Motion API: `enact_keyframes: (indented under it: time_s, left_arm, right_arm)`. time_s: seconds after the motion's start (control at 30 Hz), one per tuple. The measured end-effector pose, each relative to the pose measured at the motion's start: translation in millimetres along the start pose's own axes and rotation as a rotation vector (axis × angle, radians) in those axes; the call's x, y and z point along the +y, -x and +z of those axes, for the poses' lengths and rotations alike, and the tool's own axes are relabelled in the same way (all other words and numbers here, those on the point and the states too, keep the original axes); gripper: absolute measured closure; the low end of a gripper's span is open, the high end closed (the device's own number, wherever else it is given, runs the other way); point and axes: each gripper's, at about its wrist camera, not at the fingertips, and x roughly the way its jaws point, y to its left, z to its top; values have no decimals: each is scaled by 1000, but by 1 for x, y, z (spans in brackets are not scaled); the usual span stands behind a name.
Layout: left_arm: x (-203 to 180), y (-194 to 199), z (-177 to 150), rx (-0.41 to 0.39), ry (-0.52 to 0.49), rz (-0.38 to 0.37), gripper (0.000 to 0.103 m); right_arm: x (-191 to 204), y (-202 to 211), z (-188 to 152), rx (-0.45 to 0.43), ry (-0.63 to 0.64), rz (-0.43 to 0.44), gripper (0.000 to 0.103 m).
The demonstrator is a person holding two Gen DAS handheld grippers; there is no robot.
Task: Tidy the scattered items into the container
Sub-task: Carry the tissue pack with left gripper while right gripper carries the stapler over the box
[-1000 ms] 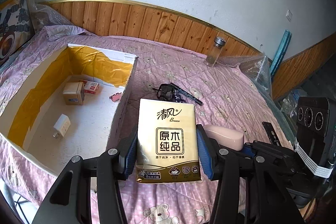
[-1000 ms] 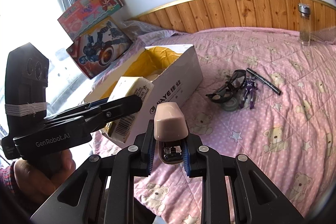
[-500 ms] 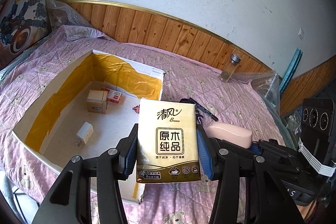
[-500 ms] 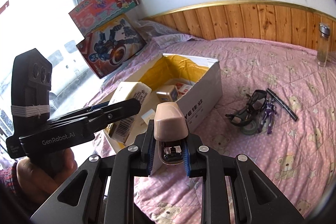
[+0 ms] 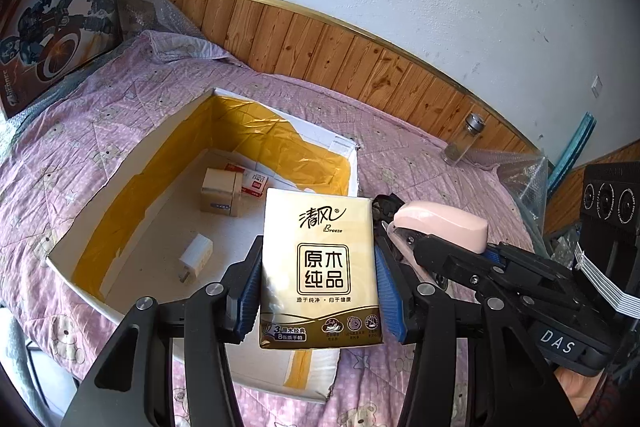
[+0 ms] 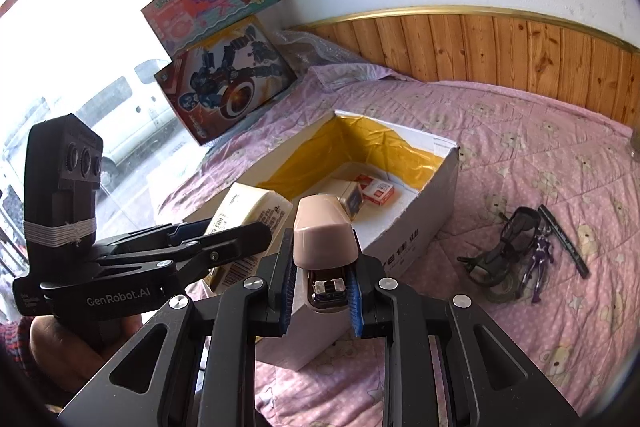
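My left gripper (image 5: 318, 287) is shut on a gold tissue pack (image 5: 320, 267), held above the near right part of the open white box (image 5: 352, 163) with yellow tape inside. My right gripper (image 6: 322, 287) is shut on a pink stapler (image 6: 322, 233), hovering over the box's near corner; the stapler (image 5: 440, 223) also shows beside the tissue pack in the left wrist view. Inside the box lie a small cardboard carton (image 5: 220, 191), a red-and-white packet (image 5: 254, 183) and a white charger plug (image 5: 196, 255). The box (image 6: 436, 195) sits on the pink quilt.
Dark goggles (image 6: 500, 247), a purple figurine (image 6: 540, 259) and a black pen (image 6: 564, 241) lie on the quilt right of the box. A glass bottle (image 5: 464, 139) stands by the wood-panelled wall. Two toy boxes (image 6: 228, 79) lean at the window. A hand (image 6: 72, 351) holds the left gripper.
Both grippers have travelled left and forward over the box, still holding the tissue pack and the stapler. The box now lies under both of them.
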Motion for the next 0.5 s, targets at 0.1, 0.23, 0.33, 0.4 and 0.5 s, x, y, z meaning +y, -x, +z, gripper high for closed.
enact_keyframes:
  time_s: [0.1, 0.23, 0.33, 0.4, 0.5]
  left_arm:
    - [8, -4, 3, 16, 21, 6, 51]
    - [19, -13, 6, 54, 59, 5, 51]
    - [26, -21, 9, 86, 86, 2, 51]
    - [29, -26, 10, 107, 96, 1, 51]
    - [31, -35, 12, 143, 101, 0, 51]
  right_arm:
    - [0, -11, 9, 15, 4, 5, 79]
    - [-2, -28, 19, 44, 0, 12, 79]
    - [-3, -41, 28, 71, 7, 13, 79]
    - [-5, -51, 33, 94, 13, 11, 79]
    - [-10, -67, 41, 131, 6, 10, 79]
